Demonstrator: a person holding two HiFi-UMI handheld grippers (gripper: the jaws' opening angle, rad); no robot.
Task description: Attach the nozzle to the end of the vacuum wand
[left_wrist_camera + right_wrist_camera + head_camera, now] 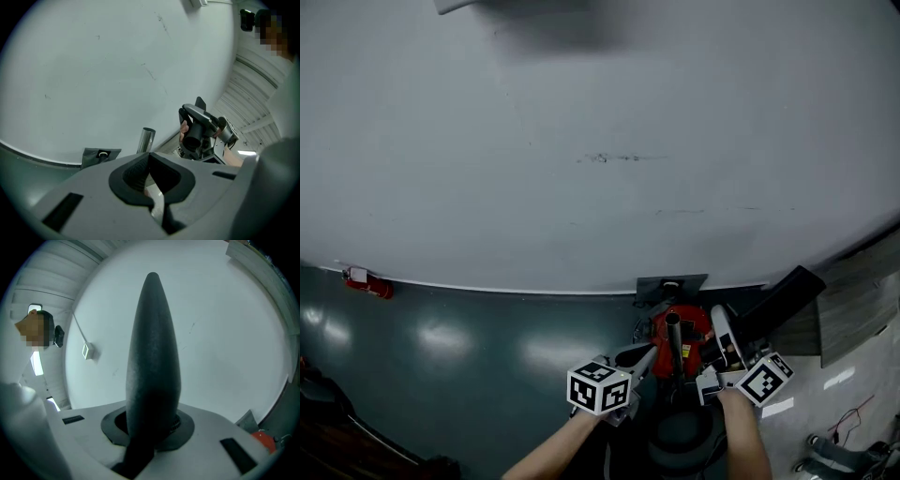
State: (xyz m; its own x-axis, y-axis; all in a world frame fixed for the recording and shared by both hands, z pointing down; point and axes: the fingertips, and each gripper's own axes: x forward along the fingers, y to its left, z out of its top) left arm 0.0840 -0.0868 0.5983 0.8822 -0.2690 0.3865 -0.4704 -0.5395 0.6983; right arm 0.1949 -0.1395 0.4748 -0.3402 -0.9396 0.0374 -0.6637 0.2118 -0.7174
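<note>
The dark tapered nozzle point(153, 352) stands up between the jaws of my right gripper point(151, 425), which is shut on its lower part. In the left gripper view the nozzle point(193, 135) shows its round open end, pointing down and left. The bare metal wand point(673, 330) rises from the red vacuum body point(692, 339) at the foot of the wall. My left gripper point(645, 362) is shut with nothing held, its tip just left of the wand. The wand's open top point(146, 138) shows past the left gripper point(151, 180). My right gripper point(724, 339) is to the wand's right.
A white wall fills most of the head view. A grey wall plate point(672, 284) sits at its base behind the vacuum. A small red thing point(367, 283) lies on the dark green floor point(469, 347) far left. Wood-look panels point(862, 300) and cables point(853, 412) are at right.
</note>
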